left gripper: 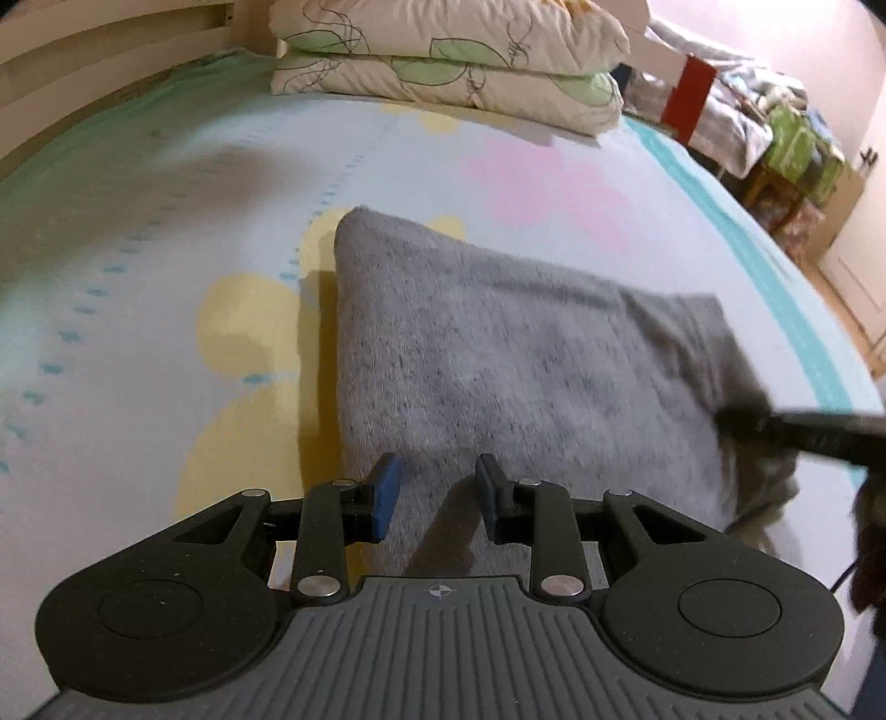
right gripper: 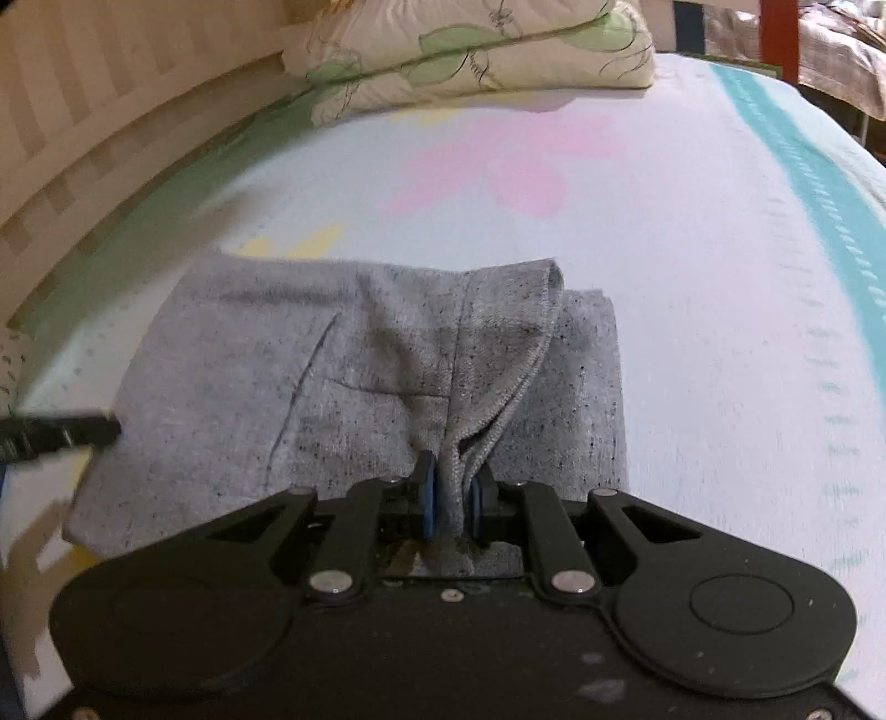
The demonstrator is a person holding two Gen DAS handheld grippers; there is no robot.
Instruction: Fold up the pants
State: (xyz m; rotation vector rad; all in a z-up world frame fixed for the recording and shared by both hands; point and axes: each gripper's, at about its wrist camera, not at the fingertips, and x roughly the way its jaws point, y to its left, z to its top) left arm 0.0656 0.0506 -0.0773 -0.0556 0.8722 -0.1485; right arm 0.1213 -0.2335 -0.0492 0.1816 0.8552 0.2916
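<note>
The grey folded pants (left gripper: pixel 498 343) lie on the pale flowered bed sheet (left gripper: pixel 138 232). My left gripper (left gripper: pixel 437 487) hovers over their near edge with its blue pads apart and only flat cloth seen below the gap. In the right wrist view the pants (right gripper: pixel 221 387) fill the middle, and my right gripper (right gripper: pixel 454 487) is shut on a bunched hem that rises in a ridge from the top layer. A blurred dark finger of the right gripper (left gripper: pixel 803 429) shows at the pants' right corner. The left gripper's finger (right gripper: pixel 61 432) pokes in at the left edge.
Two leaf-print pillows (left gripper: pixel 443 66) are stacked at the head of the bed, also the pillows (right gripper: pixel 476 50) in the right view. A wooden slatted bed rail (right gripper: pixel 83 111) runs along the left side. Cluttered furniture (left gripper: pixel 775 133) stands past the bed's right edge.
</note>
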